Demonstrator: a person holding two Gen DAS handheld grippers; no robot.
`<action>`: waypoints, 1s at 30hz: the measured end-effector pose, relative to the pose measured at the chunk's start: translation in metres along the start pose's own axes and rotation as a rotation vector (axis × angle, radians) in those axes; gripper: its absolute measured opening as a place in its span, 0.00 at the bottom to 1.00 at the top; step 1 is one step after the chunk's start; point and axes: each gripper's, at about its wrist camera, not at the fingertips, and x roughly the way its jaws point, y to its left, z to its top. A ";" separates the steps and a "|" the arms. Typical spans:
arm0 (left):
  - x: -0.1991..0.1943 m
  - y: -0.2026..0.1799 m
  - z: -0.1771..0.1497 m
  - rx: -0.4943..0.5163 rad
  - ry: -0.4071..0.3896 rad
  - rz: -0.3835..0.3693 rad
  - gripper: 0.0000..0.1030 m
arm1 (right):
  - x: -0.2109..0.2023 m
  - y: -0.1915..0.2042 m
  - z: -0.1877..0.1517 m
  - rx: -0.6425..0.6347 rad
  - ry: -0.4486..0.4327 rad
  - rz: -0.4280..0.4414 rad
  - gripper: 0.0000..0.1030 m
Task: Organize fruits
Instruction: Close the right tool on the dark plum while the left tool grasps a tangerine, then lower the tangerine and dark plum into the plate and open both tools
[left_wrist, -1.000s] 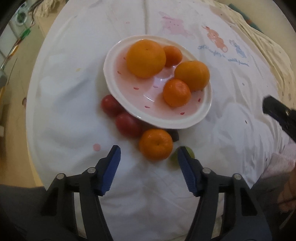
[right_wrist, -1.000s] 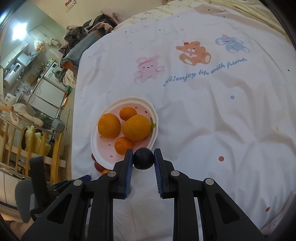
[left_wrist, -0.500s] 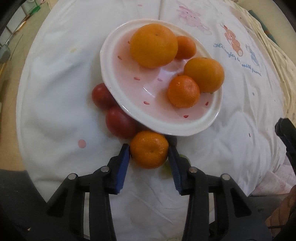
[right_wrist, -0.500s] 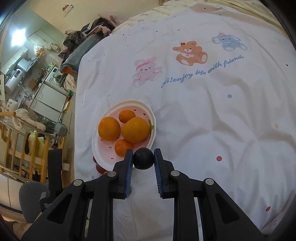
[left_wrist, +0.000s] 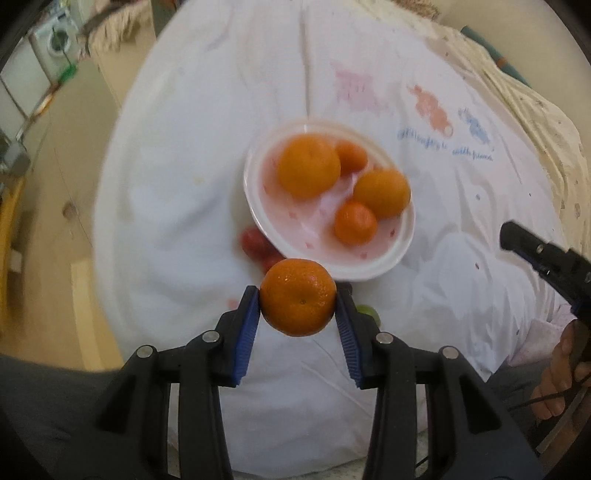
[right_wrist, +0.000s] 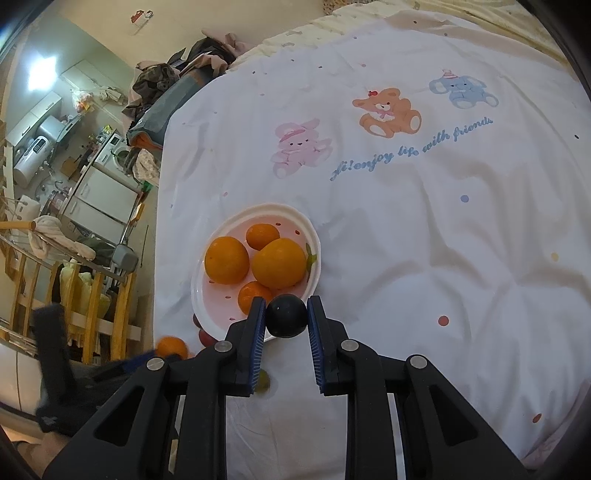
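Left wrist view: left hand-held gripper (left_wrist: 298, 297) clamped on a mandarin (left_wrist: 298, 297), lifted just in front of the plate (left_wrist: 400, 254) holding four oranges.

Right wrist view: right hand-held gripper (right_wrist: 286, 314) pinching a dark plum (right_wrist: 286, 314) by the plate (right_wrist: 314, 236) rim, above the bed (right_wrist: 424, 258).

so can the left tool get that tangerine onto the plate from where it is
Probably yes: the left tool grips the tangerine just short of the plate, nothing lies between, and the near-left part of the plate is bare.

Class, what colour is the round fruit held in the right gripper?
Very dark, almost black: the round fruit, clearest in the right wrist view.
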 end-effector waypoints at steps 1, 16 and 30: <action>-0.005 0.002 0.003 0.004 -0.014 0.001 0.36 | -0.002 0.001 0.000 0.000 -0.007 0.007 0.23; -0.018 0.007 0.059 0.064 -0.105 0.050 0.36 | -0.017 0.014 0.021 -0.036 -0.105 0.070 0.23; 0.012 0.003 0.093 0.105 -0.091 0.036 0.36 | 0.017 0.006 0.047 -0.031 -0.057 0.018 0.23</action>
